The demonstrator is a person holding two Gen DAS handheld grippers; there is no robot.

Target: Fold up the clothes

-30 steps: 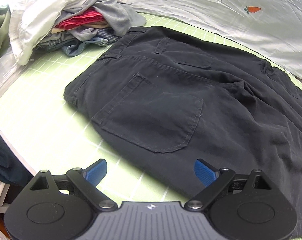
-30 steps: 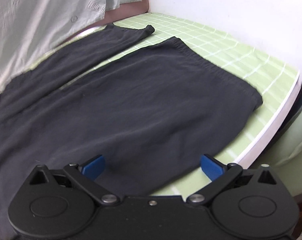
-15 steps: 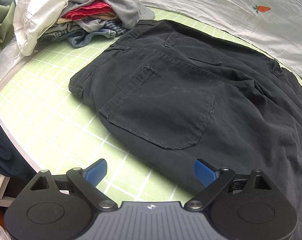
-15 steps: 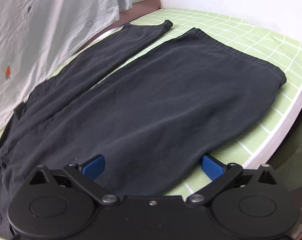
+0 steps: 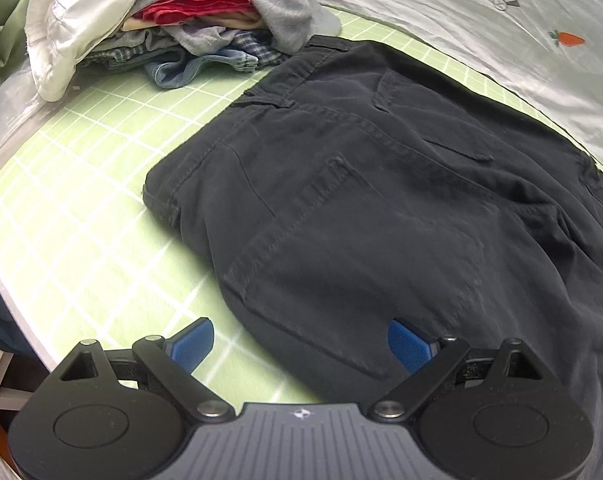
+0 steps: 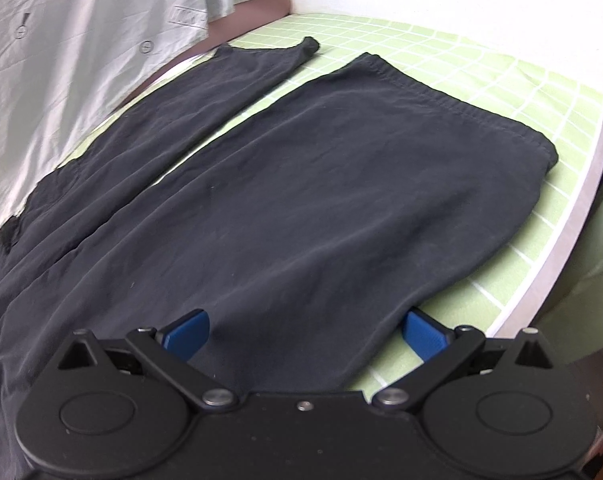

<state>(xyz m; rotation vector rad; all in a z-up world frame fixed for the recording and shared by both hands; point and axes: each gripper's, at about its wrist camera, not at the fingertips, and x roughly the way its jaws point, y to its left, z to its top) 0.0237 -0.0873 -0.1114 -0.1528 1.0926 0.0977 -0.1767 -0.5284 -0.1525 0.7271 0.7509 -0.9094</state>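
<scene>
Both my tools, left tool (image 5: 300, 342) and right tool (image 6: 305, 334), hang spread wide, holding nothing. These black trousers (image 5: 381, 200) look soft, floppy and fairly light, so I'd pinch the waistband (image 5: 161, 200) and the hem (image 6: 441, 100) at the surface's near edge.

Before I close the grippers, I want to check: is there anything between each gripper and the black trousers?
Nothing visible is. The left gripper is open right over the near edge of the black trousers at the waist end, the right gripper open over a leg. The clothes pile lies beyond the waistband.

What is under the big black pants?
The black pants lie flat on a green checked mat. The mat shows around them; whatever lies beneath the cloth is covered.
</scene>
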